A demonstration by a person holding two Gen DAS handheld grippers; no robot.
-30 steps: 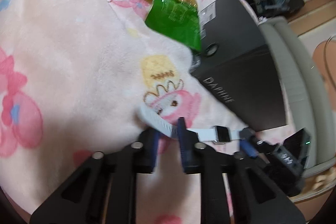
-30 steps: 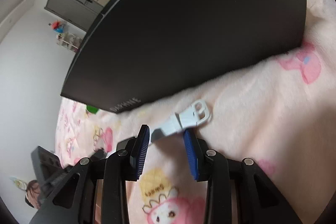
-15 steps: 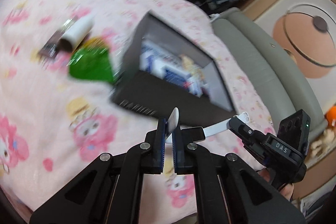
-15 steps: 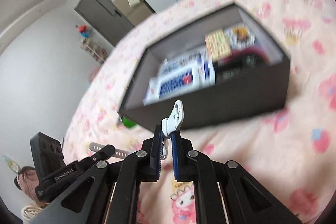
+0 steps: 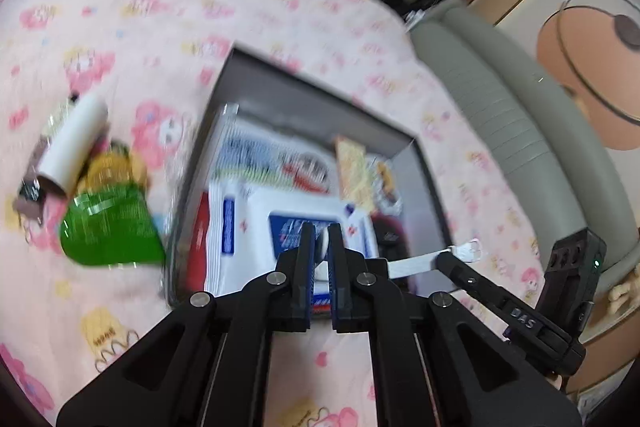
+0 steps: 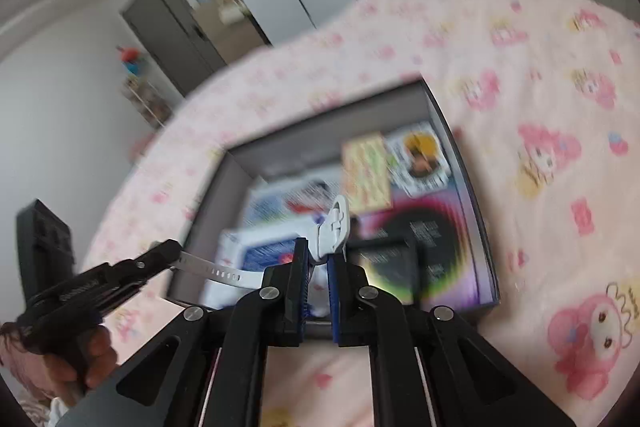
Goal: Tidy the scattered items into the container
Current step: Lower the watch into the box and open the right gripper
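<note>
A: Where is the watch (image 6: 334,227) right now?

B: I hold it in the air over the near end of the box (image 6: 236,163). My right gripper (image 6: 318,263) has its fingers clamped on the buckle end of the strap, and my left gripper (image 5: 320,247) is shut on the other end, so the white band hangs stretched between my two hands, above the packets already lying in the box.

A: What could go wrong from here?

B: Letting go unevenly, I think. If one pair of fingers opens first, the strap could swing from the other hand and flick over the near wall of the box onto the bed blanket (image 6: 540,75). The band is thin and smooth, so it might also slide out of a grip early.

A: Anything else?

B: The box looks fairly full. Dropped from this height, the watch may bounce off a slick packet. Lower first, I'd say, then open both together.

A: And what remains outside?

B: To the left of the box, a green bag (image 5: 108,231) and a cardboard tube (image 5: 72,143) lie on the blanket.
</note>
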